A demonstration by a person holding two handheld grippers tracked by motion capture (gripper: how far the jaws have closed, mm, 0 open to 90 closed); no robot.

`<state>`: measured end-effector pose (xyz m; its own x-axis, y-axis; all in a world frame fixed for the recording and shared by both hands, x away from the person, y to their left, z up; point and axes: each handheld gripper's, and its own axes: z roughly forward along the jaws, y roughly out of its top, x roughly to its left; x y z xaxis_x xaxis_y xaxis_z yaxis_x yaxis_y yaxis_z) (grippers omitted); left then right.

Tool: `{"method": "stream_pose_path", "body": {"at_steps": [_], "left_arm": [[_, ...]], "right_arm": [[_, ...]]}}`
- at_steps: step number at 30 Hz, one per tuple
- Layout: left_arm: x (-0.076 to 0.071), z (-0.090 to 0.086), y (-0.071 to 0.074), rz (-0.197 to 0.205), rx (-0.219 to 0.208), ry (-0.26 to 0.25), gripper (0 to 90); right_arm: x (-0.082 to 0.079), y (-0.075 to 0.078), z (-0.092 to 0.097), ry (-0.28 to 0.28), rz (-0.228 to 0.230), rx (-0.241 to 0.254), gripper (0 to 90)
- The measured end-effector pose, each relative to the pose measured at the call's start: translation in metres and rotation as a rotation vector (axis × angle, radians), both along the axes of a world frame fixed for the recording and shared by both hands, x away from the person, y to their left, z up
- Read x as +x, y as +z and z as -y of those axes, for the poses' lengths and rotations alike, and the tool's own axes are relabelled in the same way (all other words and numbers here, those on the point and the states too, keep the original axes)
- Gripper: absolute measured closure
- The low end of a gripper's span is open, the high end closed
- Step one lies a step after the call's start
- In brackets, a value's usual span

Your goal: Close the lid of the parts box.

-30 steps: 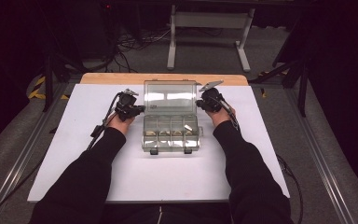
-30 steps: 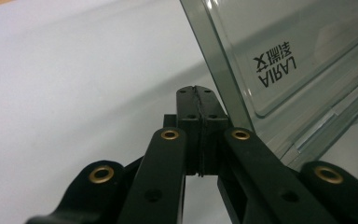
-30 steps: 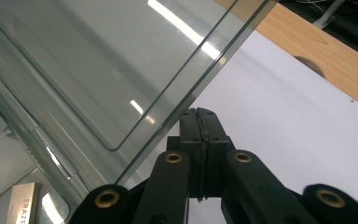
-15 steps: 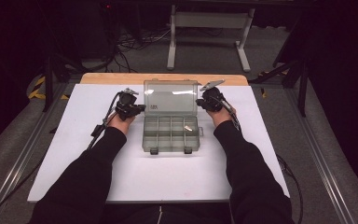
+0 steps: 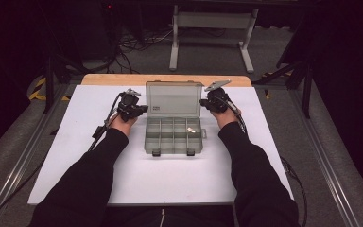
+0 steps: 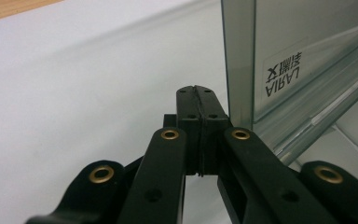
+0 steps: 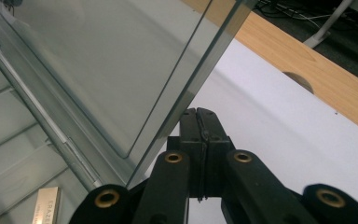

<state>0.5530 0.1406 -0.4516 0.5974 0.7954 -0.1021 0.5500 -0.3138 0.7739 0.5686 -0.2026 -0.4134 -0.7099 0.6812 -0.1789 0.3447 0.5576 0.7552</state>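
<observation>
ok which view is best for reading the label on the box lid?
Left gripper view. The label sits close up on the raised lid, its lettering legible though rotated. The high view shows it as a small pale patch, too small to read. The right gripper view shows the lid at a slant, no legible label.

- Organiser box [image 5: 174, 135]: translucent grey-green plastic, smooth, glossy; upright lid [image 6: 303, 60] clear, faintly reflective, with a printed label.
- Small pale bar [image 7: 46, 206] at 4 o'clock in the box: satin sheen, printed lettering, material unclear.
- Left gripper [image 6: 196, 93] and right gripper [image 7: 200, 116]: matt black plastic, brass-coloured rivets.
- Table [image 5: 66, 156]: smooth matt white sheet; bare pale wood edge [image 5: 165, 79] at 12 o'clock.
- Sleeves [image 5: 82, 184]: dark matt cloth.
</observation>
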Motion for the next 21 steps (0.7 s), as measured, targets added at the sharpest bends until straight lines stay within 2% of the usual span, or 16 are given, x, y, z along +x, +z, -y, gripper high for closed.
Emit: {"method": "stream_pose_path", "body": {"at_steps": [21], "left_arm": [[-0.005, -0.002, 0.007, 0.003, -0.008, -0.025, 89.9]], "right_arm": [[-0.014, 0.010, 0.003, 0.040, 0.022, 0.017, 90.0]]}}
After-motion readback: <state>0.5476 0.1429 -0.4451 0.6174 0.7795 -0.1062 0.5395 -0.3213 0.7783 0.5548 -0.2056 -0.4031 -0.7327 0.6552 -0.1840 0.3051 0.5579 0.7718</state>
